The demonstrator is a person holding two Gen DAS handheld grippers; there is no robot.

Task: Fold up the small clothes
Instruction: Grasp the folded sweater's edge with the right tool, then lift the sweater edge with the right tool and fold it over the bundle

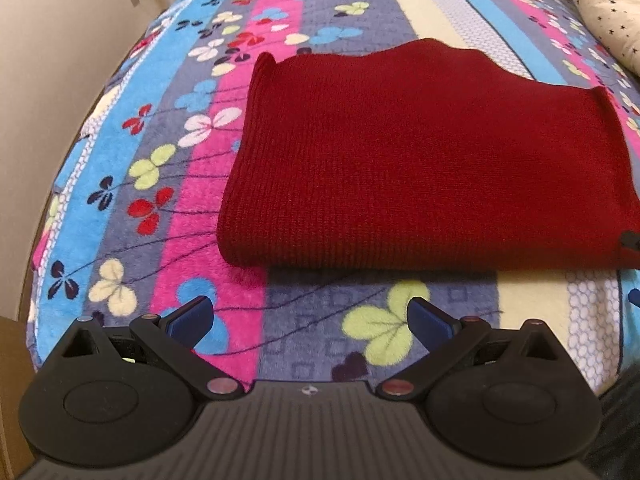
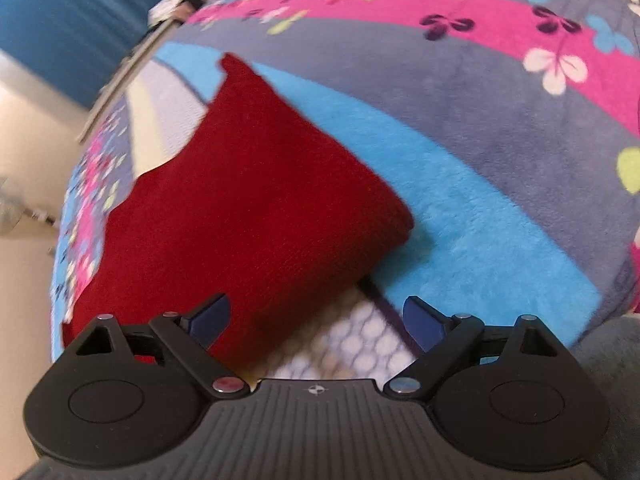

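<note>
red knit garment folded flat on floral fleece blanket | left gripper spread, empty, near fold | right gripper spread, empty, at garment corner | star-print pillow left view only

My left gripper has its jaws spread wide over bare blanket, and nothing lies between it and the near fold of the red knit just ahead. Left of the knit the blanket is free to the bed's edge. A starred bolster blocks the far right corner. My right gripper, also spread, sits at the knit's corner; open blanket runs to its right.
</note>
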